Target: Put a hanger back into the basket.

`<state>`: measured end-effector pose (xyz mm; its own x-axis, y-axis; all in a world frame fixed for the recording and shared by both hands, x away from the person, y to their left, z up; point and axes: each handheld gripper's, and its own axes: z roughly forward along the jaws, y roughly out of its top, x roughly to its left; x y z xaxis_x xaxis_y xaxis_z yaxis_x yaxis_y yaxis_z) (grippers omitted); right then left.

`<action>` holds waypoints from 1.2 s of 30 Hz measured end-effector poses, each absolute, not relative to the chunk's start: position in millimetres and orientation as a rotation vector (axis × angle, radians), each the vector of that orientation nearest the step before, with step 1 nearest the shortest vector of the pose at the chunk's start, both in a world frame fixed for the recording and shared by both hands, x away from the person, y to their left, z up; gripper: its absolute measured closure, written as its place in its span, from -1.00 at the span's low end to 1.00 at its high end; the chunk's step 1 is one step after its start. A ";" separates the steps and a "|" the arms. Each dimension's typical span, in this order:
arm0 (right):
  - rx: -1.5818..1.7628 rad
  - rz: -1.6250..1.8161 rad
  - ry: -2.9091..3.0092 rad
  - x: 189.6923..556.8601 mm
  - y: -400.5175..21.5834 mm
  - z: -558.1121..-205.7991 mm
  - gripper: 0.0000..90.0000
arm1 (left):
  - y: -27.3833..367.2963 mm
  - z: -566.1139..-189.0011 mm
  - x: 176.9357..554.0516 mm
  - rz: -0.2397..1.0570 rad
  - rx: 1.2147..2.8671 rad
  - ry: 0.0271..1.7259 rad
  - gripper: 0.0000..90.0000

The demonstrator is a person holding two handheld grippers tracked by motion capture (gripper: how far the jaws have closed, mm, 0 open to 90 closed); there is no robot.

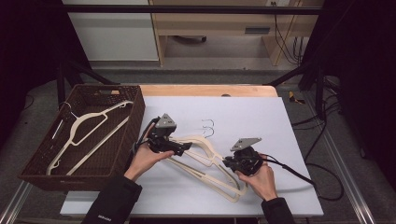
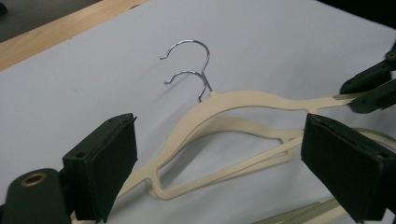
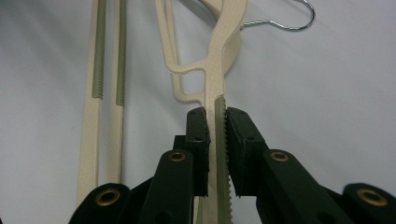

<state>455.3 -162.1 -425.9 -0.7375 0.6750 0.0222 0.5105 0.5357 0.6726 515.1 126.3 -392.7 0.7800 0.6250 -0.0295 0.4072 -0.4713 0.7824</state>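
Two cream plastic hangers with wire hooks lie stacked on the white board. My right gripper is shut on one arm of the upper hanger, the ribbed strip pinched between its pads. My left gripper is open at the hangers' left end. In the left gripper view its jaws stand wide with the upper hanger and lower hanger ahead, untouched; the right gripper shows at the far right.
A dark wicker basket stands at the left edge of the board, holding one cream hanger. The white board lies on a wooden table. Cables trail off the right side.
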 end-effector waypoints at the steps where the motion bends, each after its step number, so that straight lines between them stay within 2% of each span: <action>1: 0.997 0.991 2.535 455.2 -162.3 -425.8 0.77 | 124.8 -395.3 518.7 0.330 2.138 0.768 -0.74; 20: 0.983 0.976 2.548 453.5 -162.9 -424.6 0.77 | 104.1 -440.6 555.3 0.331 2.318 0.726 -0.35; 29: 0.956 0.982 2.564 451.9 -162.5 -423.1 0.77 | 102.5 -445.2 558.3 0.326 2.381 0.669 0.07; 33: 0.936 0.986 2.568 451.7 -162.6 -423.5 0.77 | 102.5 -444.7 555.6 0.321 2.407 0.642 0.41; 36: 0.936 0.994 2.576 451.4 -162.8 -423.2 0.77 | 101.5 -443.6 552.3 0.346 2.437 0.621 0.46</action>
